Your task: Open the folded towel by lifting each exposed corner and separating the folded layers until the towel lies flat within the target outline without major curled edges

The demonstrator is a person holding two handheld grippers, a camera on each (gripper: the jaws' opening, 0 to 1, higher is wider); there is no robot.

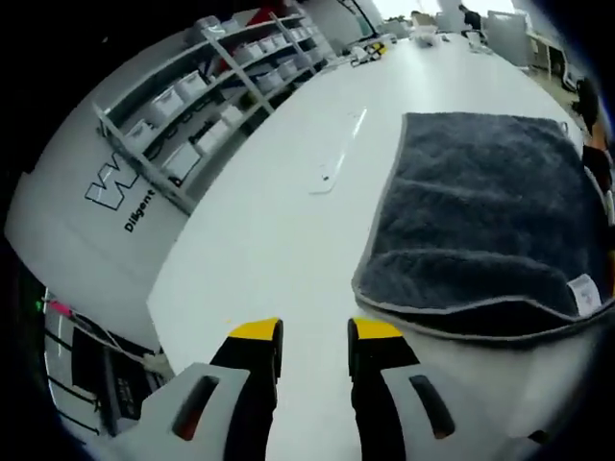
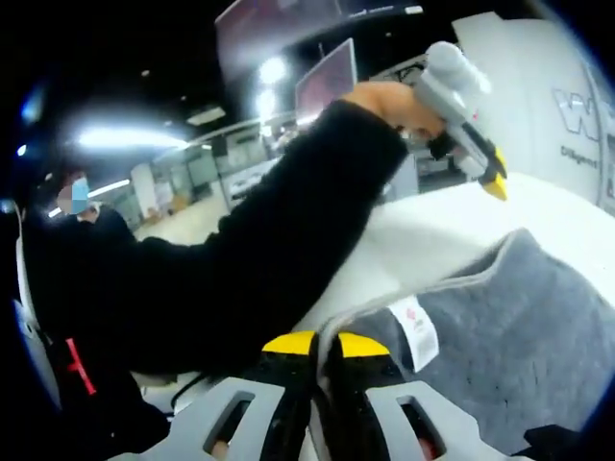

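White desk [image 1: 288, 221] runs long past storage shelves [image 1: 207, 91]. Grey towel [image 1: 480, 221] lies on desk, up and right of your left hand-held gripper [image 1: 315, 338], whose jaws stand apart, empty, over bare desk just short of towel's near hem. Your right hand-held gripper [image 2: 317, 348] has jaws pinched narrow on towel's near edge beside white label [image 2: 417, 331], edge lifted. Right one nearer, already on towel. Towel's long axis seems to run away down desk. Your sleeve [image 2: 240, 259] crosses right gripper view.

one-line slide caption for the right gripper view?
Right tool pinches the hemmed edge of the grey towel beside its white label, while the left tool hovers above the white table.
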